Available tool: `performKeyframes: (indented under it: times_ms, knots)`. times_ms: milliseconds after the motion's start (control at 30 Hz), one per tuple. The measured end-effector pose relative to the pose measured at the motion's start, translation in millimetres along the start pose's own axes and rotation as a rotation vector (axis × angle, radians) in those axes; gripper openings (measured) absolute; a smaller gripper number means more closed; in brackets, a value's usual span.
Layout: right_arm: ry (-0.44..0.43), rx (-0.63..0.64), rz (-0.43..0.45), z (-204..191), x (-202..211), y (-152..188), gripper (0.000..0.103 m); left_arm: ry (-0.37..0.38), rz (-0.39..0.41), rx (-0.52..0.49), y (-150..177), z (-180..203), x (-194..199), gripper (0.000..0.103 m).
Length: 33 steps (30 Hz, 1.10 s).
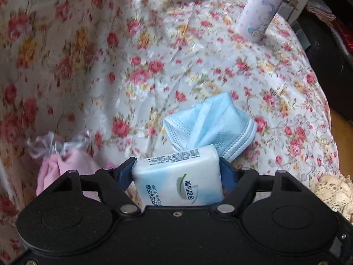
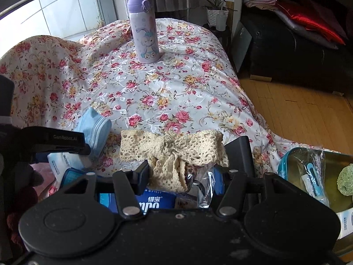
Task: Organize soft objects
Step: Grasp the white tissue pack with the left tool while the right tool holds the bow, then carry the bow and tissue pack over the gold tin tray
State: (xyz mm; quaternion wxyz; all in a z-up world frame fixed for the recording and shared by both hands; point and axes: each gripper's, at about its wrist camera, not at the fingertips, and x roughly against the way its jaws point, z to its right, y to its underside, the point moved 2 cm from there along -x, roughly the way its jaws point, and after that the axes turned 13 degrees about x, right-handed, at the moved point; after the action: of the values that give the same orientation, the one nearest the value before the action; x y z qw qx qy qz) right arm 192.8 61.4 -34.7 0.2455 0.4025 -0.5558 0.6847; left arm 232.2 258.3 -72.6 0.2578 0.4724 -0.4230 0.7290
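Note:
My left gripper [image 1: 177, 163] is shut on a white-and-blue tissue pack [image 1: 178, 176] and holds it over the floral cloth. A folded blue face mask [image 1: 211, 123] lies just beyond the pack; it also shows in the right wrist view [image 2: 94, 128]. A pink cloth [image 1: 64, 167] with a clear ruffle lies at the left. My right gripper [image 2: 183, 170] is shut on a cream crochet lace bow [image 2: 174, 152] with crinkled clear wrap. A blue tissue pack [image 2: 152, 201] lies under it. The left gripper's body [image 2: 55, 143] is at the left of that view.
A purple cartoon bottle [image 2: 144, 31] stands upright at the far side of the floral cloth [image 2: 176, 88]; it also shows in the left wrist view [image 1: 262, 8]. A container [image 2: 335, 156] with a green item and a wrapped item sits at the right. Wooden floor [image 2: 297, 110] and a dark sofa are beyond.

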Motion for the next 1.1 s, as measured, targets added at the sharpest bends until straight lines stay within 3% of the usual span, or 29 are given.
performKeyframes:
  times_ms: [100, 267, 433, 633, 800, 1100]
  knots:
    - [0.002, -0.004, -0.001, 0, -2, -2, 0.055, 0.002, 0.026, -0.004, -6, 5, 7, 0.072]
    - [0.003, -0.019, 0.022, 3, 9, -5, 0.055, 0.068, 0.043, 0.032, -15, 10, 35, 0.072]
    - [-0.002, -0.042, 0.052, 9, 29, -1, 0.056, 0.113, 0.07, -0.008, -10, 25, 72, 0.072]
    - [0.004, -0.076, 0.071, 22, 60, 24, 0.056, 0.174, 0.074, -0.061, 19, 41, 107, 0.073]
    - [0.01, -0.093, 0.054, 35, 83, 59, 0.056, 0.178, 0.045, -0.136, 55, 50, 123, 0.073]
    - [0.018, -0.1, -0.011, 59, 115, 127, 0.056, 0.2, -0.05, -0.266, 117, 68, 142, 0.073]
